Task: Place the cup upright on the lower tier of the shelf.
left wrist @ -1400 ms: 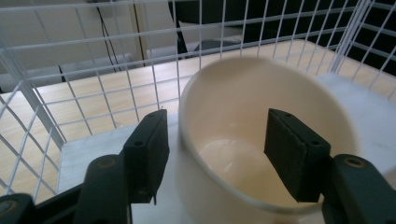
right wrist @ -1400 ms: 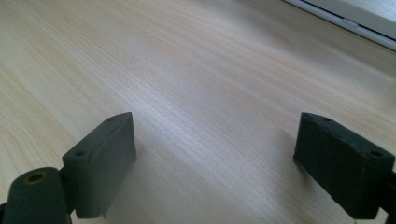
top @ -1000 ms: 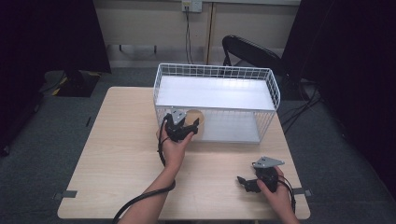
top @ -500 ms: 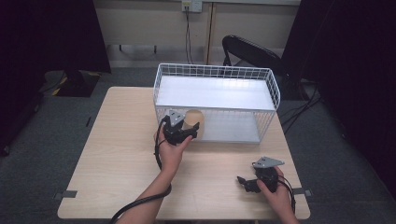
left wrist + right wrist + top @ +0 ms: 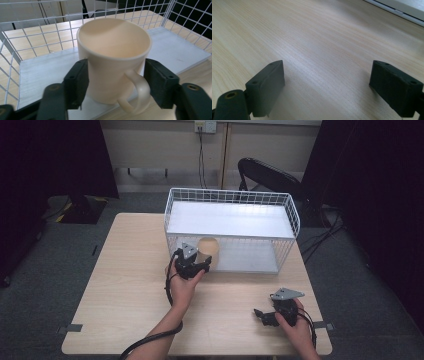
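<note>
A cream mug (image 5: 112, 50) with its handle toward the camera stands upright on the white floor of a wire basket (image 5: 232, 196), just inside the front left corner; in the high view the mug (image 5: 208, 246) shows behind the gripper. My left gripper (image 5: 115, 82) has just been closing and its pads (image 5: 77, 85) now sit against the mug's two sides. From above, the left gripper (image 5: 202, 262) is at the basket's front. My right gripper (image 5: 327, 85) rests open low over bare wood, also seen as the right gripper (image 5: 259, 315) near the table's front right.
The light wooden table (image 5: 125, 285) has free surface to the left and in front of the basket. A black chair (image 5: 270, 175) stands behind the table, and dark curtains hang at both sides. Cables trail from both hands toward the front edge.
The left hand has shifted slightly at the basket's front beside the mug. The right hand and its gripper have stayed in place.
</note>
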The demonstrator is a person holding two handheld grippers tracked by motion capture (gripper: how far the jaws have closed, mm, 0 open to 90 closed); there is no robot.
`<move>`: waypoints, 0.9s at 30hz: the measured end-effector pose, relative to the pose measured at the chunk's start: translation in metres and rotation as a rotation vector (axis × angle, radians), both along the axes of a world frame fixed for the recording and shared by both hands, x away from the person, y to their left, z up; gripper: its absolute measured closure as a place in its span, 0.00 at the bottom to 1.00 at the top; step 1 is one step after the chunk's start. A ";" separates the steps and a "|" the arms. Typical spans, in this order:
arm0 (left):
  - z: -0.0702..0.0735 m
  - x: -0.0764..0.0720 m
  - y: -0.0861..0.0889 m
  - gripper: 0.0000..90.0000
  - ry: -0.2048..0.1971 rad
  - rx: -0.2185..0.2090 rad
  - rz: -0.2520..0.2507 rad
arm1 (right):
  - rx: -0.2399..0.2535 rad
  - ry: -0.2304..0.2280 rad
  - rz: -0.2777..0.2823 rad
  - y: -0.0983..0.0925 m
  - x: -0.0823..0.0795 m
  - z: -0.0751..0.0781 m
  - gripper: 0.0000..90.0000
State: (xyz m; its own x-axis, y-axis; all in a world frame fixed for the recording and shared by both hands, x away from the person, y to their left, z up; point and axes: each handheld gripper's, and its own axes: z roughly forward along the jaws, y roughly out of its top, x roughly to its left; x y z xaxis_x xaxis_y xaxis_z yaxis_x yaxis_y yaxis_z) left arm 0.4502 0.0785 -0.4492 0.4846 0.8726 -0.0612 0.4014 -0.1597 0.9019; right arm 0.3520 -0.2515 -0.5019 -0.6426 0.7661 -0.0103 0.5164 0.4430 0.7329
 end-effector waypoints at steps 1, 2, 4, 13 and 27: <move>0.000 0.000 0.000 0.47 0.000 0.011 -0.001 | 0.000 0.000 0.000 0.000 0.000 0.000 0.13; 0.000 0.001 -0.001 0.48 0.000 0.010 0.003 | 0.000 0.000 0.000 0.000 0.000 0.000 0.13; -0.001 0.001 -0.002 0.51 0.006 0.017 0.007 | 0.001 0.000 0.000 0.000 0.000 0.000 0.13; -0.009 0.006 -0.006 0.70 0.030 0.027 0.029 | 0.000 0.001 0.000 0.000 0.000 0.000 0.13; -0.013 0.014 -0.011 0.74 0.043 0.028 0.036 | 0.001 0.000 0.000 0.000 0.000 0.000 0.13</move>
State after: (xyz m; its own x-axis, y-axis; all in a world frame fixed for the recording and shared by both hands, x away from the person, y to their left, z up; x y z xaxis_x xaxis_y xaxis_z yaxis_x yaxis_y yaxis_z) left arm 0.4640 0.0670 -0.4621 0.4503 0.8910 -0.0571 0.4458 -0.1689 0.8791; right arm 0.3520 -0.2514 -0.5019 -0.6426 0.7661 -0.0097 0.5163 0.4424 0.7332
